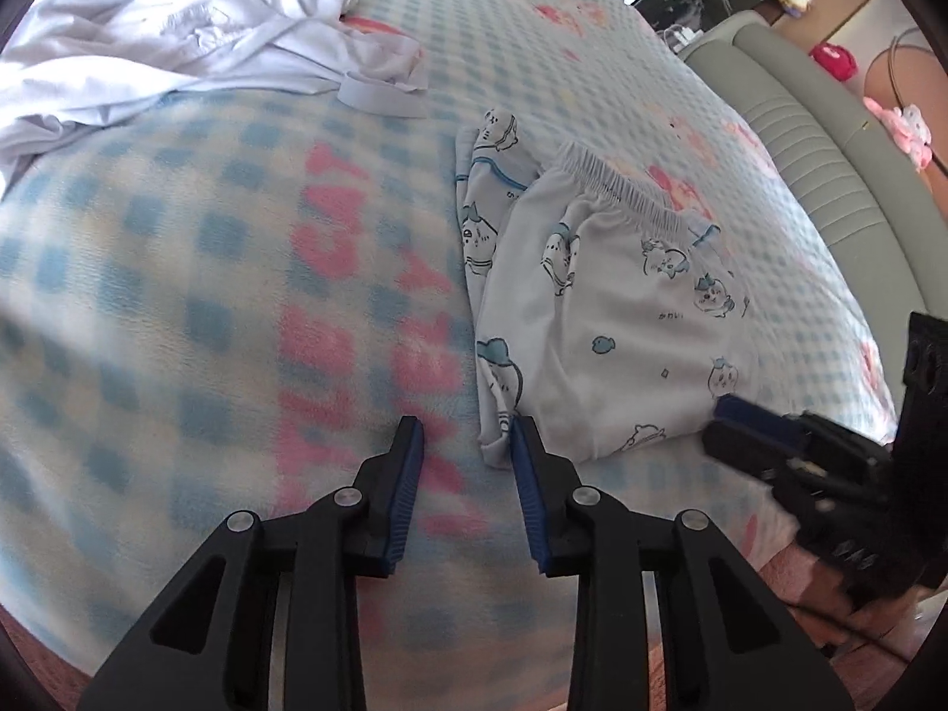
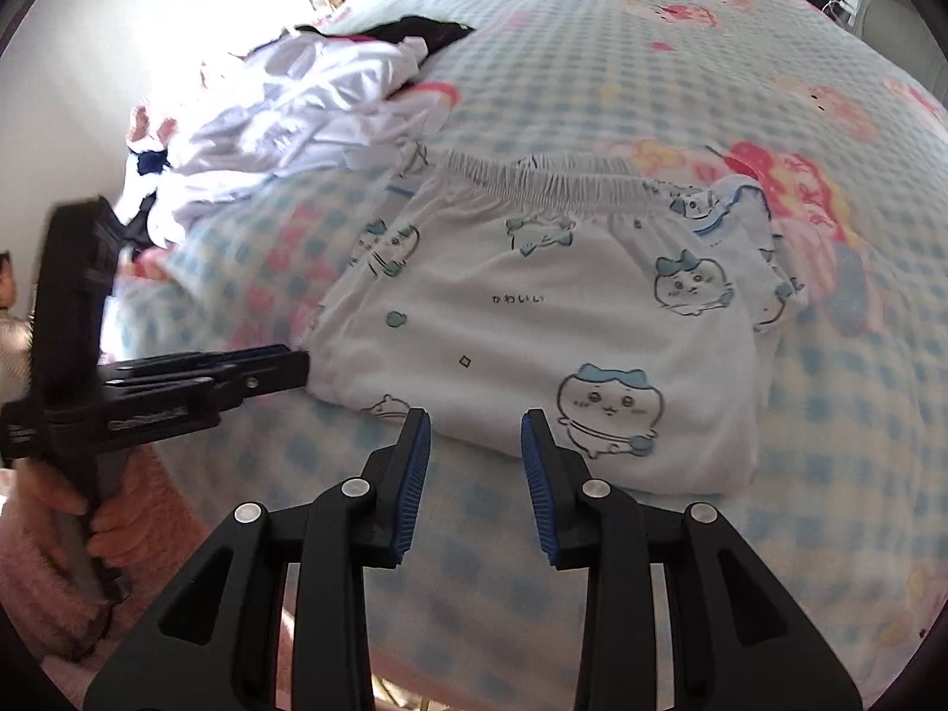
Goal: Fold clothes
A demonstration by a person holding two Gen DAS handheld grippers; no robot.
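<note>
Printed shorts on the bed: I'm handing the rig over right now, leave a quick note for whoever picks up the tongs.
Left tongs: open, nothing between them, at the near left corner of the printed shorts.
Right tongs: open, empty, over the shorts' near edge.
Shorts lie folded into a compact stack on the checked blanket, waistband on the far side.
Left to fold: the crumpled white garment further back on the bed, with something dark behind it.

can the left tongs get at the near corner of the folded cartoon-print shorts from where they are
Probably yes: the left tongs stand open at the near corner of the folded white cartoon-print shorts, one pad beside its edge, only checked blanket around them.
</note>
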